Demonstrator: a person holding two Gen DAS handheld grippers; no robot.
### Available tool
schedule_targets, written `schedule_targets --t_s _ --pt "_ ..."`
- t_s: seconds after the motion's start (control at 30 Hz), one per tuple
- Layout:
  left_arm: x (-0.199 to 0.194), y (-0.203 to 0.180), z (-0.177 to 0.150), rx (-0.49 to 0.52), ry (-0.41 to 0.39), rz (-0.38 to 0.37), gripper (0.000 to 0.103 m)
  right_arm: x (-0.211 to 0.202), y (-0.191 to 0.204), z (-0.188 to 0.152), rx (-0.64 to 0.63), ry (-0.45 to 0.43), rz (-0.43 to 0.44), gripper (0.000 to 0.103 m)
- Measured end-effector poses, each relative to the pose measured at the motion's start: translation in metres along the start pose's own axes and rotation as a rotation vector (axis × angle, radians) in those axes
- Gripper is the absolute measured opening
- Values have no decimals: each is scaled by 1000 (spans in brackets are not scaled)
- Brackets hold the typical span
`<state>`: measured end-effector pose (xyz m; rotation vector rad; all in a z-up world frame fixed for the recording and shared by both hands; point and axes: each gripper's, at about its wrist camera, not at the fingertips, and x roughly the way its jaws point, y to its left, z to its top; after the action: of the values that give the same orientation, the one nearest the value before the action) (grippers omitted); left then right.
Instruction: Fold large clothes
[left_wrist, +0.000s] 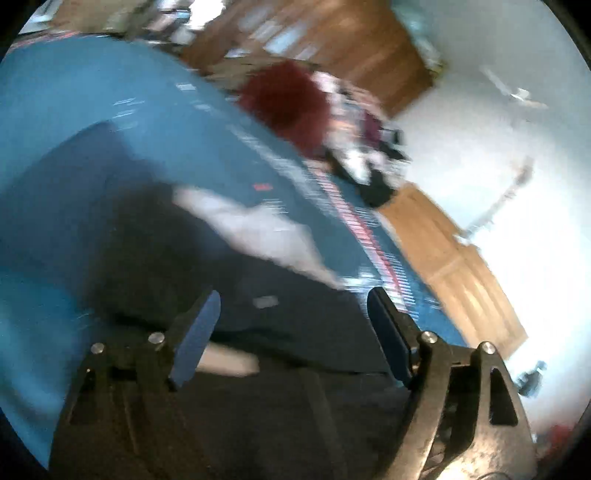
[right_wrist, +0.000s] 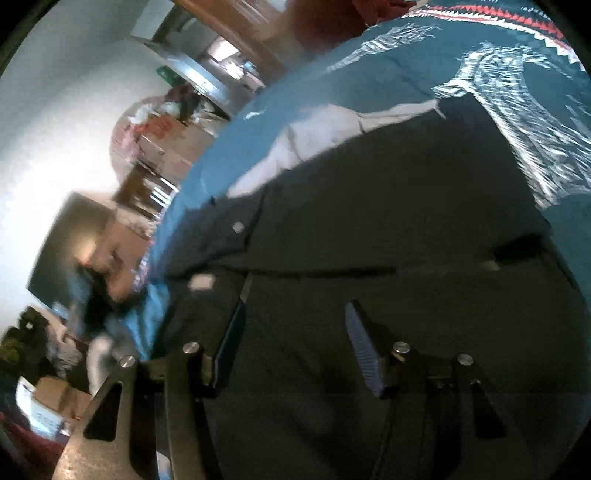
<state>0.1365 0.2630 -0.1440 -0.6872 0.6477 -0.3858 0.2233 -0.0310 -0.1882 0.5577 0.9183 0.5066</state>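
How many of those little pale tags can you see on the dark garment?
3 in the right wrist view: one small tag up near the collar area, one larger tag at the left edge, one far right. More may be hidden.

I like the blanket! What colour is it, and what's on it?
Teal blue bedspread with white patterns and a red-and-white zigzag border; clearest in the right wrist view.

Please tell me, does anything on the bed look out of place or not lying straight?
One thing stands out: a pale lining or inner piece sticks out from the far edge of the dark garment on the blue bedspread, so that edge is not flat. Both views are blurred, and nothing looks spilled or damaged.
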Motion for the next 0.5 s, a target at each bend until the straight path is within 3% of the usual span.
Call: schedule_targets --t_s 0.07,0.13,0.17,0.3,0.5 --pt "-10 33 -5 -87 -20 77 80 18 4 19 26 17 68 63" --pt "-14 53 -14 -154 -40 81 78 45 13 41 49 40 139 63" --pt "-13 55 -19 -158 -53 72 74 63 17 52 69 65 185 63" --pt "-10 41 -24 -113 -74 78 78 133 32 83 175 177 313 63" --pt "-7 61 -13 -121 -80 51 79 191 36 84 213 315 213 62"
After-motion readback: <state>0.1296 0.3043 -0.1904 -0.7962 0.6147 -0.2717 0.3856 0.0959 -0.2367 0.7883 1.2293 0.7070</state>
